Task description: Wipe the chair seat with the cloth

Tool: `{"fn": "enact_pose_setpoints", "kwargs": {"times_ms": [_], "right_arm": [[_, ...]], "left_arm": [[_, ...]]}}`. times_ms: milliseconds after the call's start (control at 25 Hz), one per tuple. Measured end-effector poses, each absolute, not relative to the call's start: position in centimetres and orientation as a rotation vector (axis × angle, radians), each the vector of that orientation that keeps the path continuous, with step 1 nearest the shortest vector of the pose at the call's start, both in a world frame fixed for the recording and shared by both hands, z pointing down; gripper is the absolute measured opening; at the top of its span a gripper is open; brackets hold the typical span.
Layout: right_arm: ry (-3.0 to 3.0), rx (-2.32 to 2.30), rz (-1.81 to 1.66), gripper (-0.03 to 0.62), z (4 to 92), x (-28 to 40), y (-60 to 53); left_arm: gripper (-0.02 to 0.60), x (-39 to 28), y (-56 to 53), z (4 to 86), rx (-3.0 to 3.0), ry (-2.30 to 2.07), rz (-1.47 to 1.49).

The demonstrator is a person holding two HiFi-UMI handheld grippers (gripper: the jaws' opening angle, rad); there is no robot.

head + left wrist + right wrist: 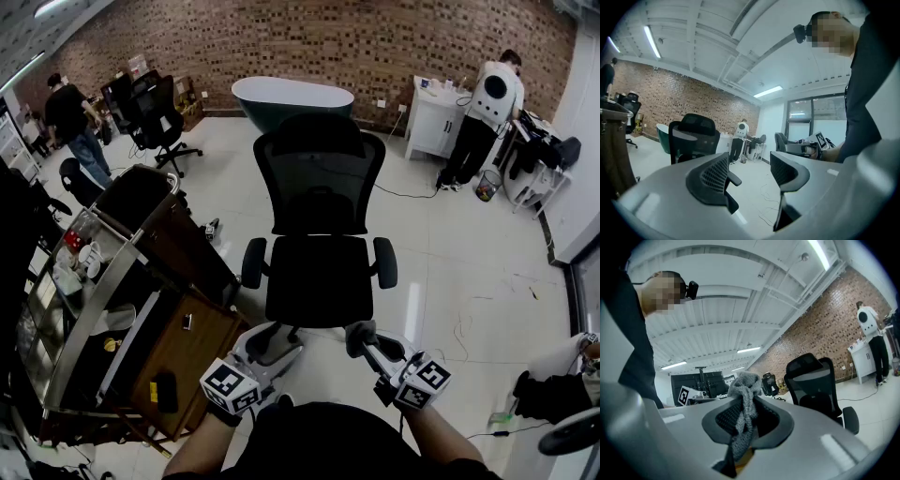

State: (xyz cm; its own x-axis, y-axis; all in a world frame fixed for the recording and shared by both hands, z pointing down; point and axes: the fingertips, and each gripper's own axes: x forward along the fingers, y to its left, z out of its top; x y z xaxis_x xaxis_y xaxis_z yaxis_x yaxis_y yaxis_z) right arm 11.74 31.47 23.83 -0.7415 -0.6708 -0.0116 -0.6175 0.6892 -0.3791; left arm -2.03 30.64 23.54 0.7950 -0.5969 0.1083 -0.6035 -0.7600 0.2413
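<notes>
Hovering at the near left, the left hand-held gripper (750,172) has its jaws apart with only air between them. Farther off, centred between both tools, the black office chair (319,178) faces the person, seat (319,279) toward them. At the right, the right hand-held gripper (746,417) pinches the grey cloth (743,389), just short of the seat's near edge.

Black mesh chair (320,202) on pale glossy floor (450,253). Grey knitted cloth (745,385). Light grey left gripper (749,168) and right gripper (746,420), with black ribbed pads (715,175) and black-and-white square markers. Red-brown speckled brick wall (375,47). Dark green tub (291,101).
</notes>
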Motion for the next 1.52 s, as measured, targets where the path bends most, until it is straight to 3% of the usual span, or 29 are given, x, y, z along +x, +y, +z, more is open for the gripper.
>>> {"fn": "enact_pose_setpoints", "kwargs": {"times_ms": [480, 1240, 1520], "right_arm": [[2.829, -1.036, -0.599, 0.051, 26.9, 11.4, 27.2], [2.693, -1.257, -0.636, 0.051, 27.6, 5.3, 2.5], [2.668, -1.286, -0.712, 0.051, 29.0, 3.9, -2.6]], "left_arm": [[0.301, -1.9, 27.1, 26.1, 2.678, -0.964, 0.055], [0.301, -8.2, 2.8, 27.8, 2.753, -0.726, 0.09], [0.302, -9.4, -1.6, 29.3, 2.71, -0.707, 0.1]]}}
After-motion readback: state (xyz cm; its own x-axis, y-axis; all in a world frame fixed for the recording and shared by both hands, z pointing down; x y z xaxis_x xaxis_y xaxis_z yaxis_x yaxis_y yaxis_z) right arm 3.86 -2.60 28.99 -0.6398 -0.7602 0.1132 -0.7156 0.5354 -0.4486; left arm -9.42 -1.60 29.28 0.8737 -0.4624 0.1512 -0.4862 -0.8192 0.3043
